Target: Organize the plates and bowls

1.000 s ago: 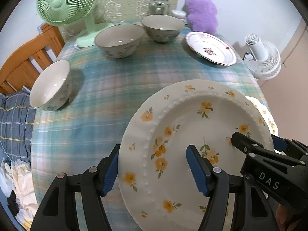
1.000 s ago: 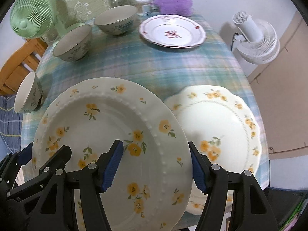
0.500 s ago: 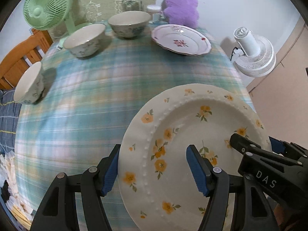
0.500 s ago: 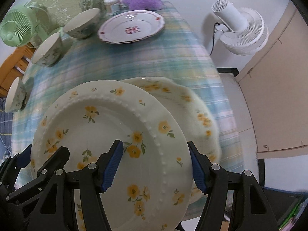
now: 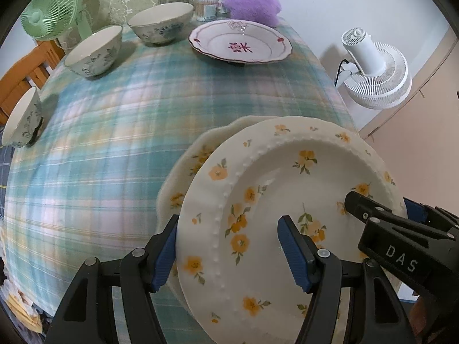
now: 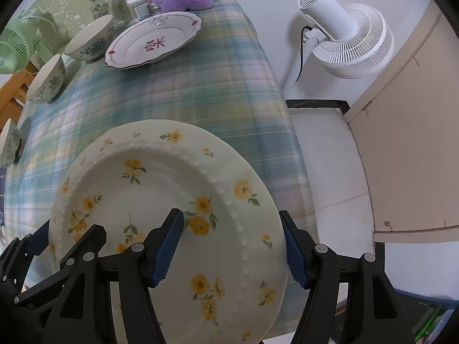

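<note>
Ceramic in grip: beaded yellow-flower plate (image 5: 287, 200), carried by both tools at once, one on each side of its rim.
Left gripper (image 5: 226, 249): clamped on the plate's left rim, one blue pad under the edge, the other on the inner face.
Right gripper (image 6: 232, 246): clamped on the right rim the same way, outer pad at the rim edge, inner pad on the flowers.
Key relation: scalloped plate (image 5: 183, 172) lies directly beneath the held plate, just ahead of and below both sets of fingertips; only its left edge peeks out past the left tool, and it is hidden in the right wrist view.
Axis: held plate roughly flat, tilted a little; round, so no long axis; neither hand is clearly nearer.
Judged next: lower it onto the scalloped plate; a slight offset remains.
Tablecloth (image 5: 114, 143): plaid, far ahead of the tools.
Red-pattern plate (image 5: 241, 43): far ahead, well apart.
Bowls (image 5: 94, 51): three, far ahead and to the left.
Change vs earlier: scalloped plate sat off to the right of the held plate, fully showing in the right view; now it is covered. Grips unchanged.
</note>
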A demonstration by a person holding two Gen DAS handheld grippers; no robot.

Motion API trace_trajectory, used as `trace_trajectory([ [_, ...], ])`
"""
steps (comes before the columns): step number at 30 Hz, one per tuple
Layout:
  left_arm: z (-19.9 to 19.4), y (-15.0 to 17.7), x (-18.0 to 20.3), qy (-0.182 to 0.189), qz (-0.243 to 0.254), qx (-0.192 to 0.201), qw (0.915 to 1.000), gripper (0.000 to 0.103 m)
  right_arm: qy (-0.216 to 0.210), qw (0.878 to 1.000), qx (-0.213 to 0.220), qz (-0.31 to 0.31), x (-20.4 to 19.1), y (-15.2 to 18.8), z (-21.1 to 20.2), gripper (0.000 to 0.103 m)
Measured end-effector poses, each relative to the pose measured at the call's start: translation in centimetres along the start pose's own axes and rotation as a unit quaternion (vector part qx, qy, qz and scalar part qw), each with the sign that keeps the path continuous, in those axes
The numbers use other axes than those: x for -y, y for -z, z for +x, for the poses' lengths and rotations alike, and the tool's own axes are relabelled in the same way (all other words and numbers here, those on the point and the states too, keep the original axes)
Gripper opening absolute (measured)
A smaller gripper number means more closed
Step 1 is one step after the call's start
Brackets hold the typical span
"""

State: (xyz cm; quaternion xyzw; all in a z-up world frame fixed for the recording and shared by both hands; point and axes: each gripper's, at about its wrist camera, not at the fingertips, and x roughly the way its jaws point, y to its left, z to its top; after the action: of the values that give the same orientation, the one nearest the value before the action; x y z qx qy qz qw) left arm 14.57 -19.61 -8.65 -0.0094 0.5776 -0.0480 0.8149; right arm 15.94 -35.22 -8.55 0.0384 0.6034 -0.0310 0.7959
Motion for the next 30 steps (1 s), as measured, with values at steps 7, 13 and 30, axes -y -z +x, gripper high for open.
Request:
trace_trajectory([
  [7,1.0,-0.1,0.8,-0.016,-0.004,-0.005,0.9999,0.067,-0.005,1.000,-0.005,-0.007,1.1,-0.6,1.2,0.070],
  [13,1.9,-0.1,0.5,-0.025,-0.012,-0.013,0.9995,0.068,-0.011,1.000,-0.004,-0.022,0.7,-0.9,1.6,0.070],
  [30,2.3,-0.5,1.0,-0.050,-0.012,-0.025,0.9984,0.076,-0.028,0.999,-0.025,-0.026,0.9,-1.0,2.6,0.070],
])
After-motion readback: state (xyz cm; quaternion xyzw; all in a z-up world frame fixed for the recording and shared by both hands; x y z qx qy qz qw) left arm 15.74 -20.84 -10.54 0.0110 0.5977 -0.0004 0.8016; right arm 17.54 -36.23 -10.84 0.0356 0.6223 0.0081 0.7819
